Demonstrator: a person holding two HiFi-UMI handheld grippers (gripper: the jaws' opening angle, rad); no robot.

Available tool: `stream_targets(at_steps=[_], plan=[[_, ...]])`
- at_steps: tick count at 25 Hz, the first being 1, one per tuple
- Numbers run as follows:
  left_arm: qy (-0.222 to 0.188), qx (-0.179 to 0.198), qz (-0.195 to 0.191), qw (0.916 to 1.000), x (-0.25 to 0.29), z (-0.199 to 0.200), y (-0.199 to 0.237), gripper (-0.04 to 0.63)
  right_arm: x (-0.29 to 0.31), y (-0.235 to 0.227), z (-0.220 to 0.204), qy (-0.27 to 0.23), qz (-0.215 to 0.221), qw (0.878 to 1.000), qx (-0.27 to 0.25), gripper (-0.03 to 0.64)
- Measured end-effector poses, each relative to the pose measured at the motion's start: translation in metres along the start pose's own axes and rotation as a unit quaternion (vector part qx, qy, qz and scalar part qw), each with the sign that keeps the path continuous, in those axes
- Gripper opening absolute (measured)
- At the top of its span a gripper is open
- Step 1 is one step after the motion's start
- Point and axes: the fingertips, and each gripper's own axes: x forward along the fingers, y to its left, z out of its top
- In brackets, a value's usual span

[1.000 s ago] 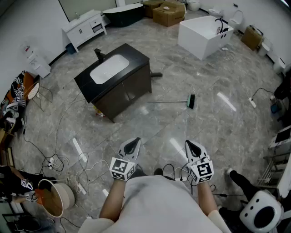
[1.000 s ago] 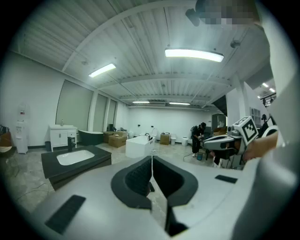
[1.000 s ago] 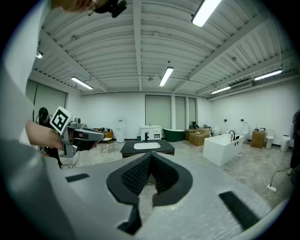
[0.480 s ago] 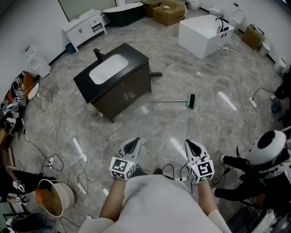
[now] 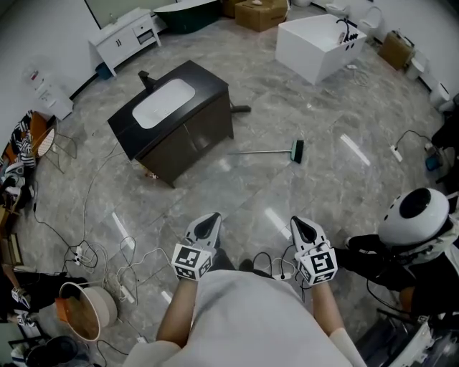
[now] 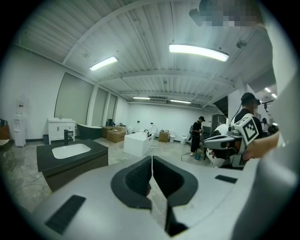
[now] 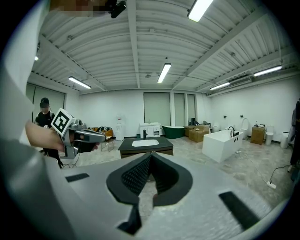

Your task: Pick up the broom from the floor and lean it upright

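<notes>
Grey and black, the left gripper (image 5: 209, 223) had its two jaws pressed together with nothing between them. The right gripper (image 5: 305, 228) was the same, closed tight and empty. Both were held out side by side in front of the person's body, low over the shiny grey floor (image 5: 337, 186), and each had a cube with black and white squares on it. The broom (image 5: 269, 151) lay flat on the floor, well ahead of both grippers and a bit nearer the right one. Its thin handle pointed left, toward the dark cabinet (image 5: 193, 140), and its dark head was at the right end. No gripper touched it. The dark cabinet had a white sink (image 5: 163, 103) in its top. Farther back stood a white tub (image 5: 315, 50), a white cupboard (image 5: 122, 39) by the wall and a brown box (image 5: 262, 13). White cables (image 5: 107, 251) lay tangled on the floor at the left, near a round basket (image 5: 93, 310).
</notes>
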Motion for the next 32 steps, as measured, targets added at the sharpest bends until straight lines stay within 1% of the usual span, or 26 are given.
stream_targets(at_steps=[7, 13, 17, 24, 28, 32], plan=[[0.014, 0.002, -0.011, 0.9998, 0.026, 0.001, 0.012, 0.011, 0.021, -0.015, -0.002, 0.017, -0.010, 1.000, 0.006, 0.000], [0.022, 0.001, -0.029, 0.9993, 0.044, 0.011, 0.039, 0.011, 0.055, -0.021, 0.003, 0.023, -0.025, 0.999, 0.019, 0.000], [0.033, -0.004, -0.046, 0.9984, 0.064, 0.006, 0.066, 0.011, 0.084, -0.022, 0.007, 0.030, -0.041, 0.999, 0.018, 0.000], [0.048, -0.001, -0.089, 0.9949, 0.083, 0.015, 0.121, 0.011, 0.138, -0.011, 0.026, 0.045, -0.071, 0.996, 0.023, 0.000], [0.060, 0.006, -0.111, 0.9920, 0.090, 0.013, 0.158, 0.011, 0.174, 0.002, 0.032, 0.052, -0.083, 0.995, 0.021, 0.000], [0.069, 0.004, -0.127, 0.9895, 0.096, 0.009, 0.188, 0.011, 0.202, 0.016, 0.032, 0.061, -0.088, 0.994, 0.024, 0.000]])
